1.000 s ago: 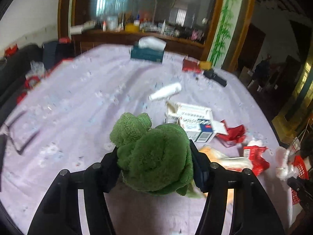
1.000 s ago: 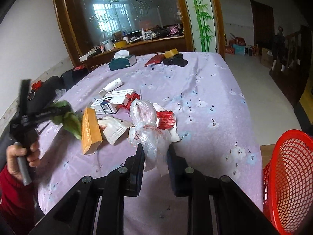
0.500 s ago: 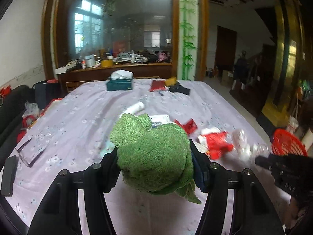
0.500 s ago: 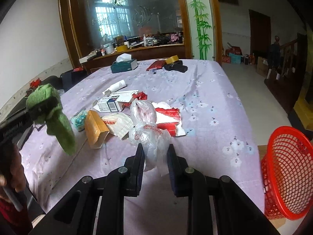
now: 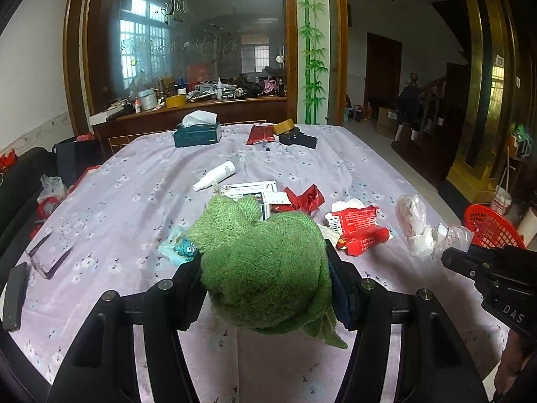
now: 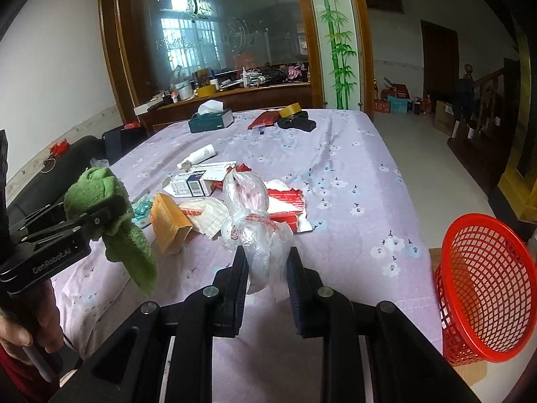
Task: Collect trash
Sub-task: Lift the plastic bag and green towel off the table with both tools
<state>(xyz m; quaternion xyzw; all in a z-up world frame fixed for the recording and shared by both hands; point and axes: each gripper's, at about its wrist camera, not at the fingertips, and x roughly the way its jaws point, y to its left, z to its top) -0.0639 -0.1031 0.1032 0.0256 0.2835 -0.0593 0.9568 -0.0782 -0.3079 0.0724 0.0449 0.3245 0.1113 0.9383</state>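
My left gripper (image 5: 265, 275) is shut on a bunched green cloth (image 5: 261, 262), held above the near part of the purple tablecloth (image 5: 141, 181). In the right wrist view the same cloth (image 6: 97, 188) hangs from the left gripper (image 6: 100, 215) at the left. A crumpled clear plastic bag (image 6: 255, 228) is pinched in my right gripper (image 6: 266, 268), which is shut on it; the bag (image 5: 419, 231) also shows at the right of the left wrist view. A red mesh basket (image 6: 483, 288) stands beside the table's right edge. Red wrappers (image 5: 359, 228), cartons (image 6: 188, 184) and an orange box (image 6: 167, 225) lie mid-table.
A white bottle (image 5: 218, 174), a green tissue box (image 5: 198, 134), a red packet (image 5: 260, 134), a tape roll (image 5: 283, 127) and a black object (image 5: 298, 139) lie farther back. A dark flat device (image 5: 13, 295) sits at the near left edge. A cluttered sideboard (image 5: 201, 100) stands behind.
The left wrist view has swung to the right, bringing the basket and the right gripper into sight. The green cloth and the plastic bag stay gripped. The right gripper has shifted slightly.
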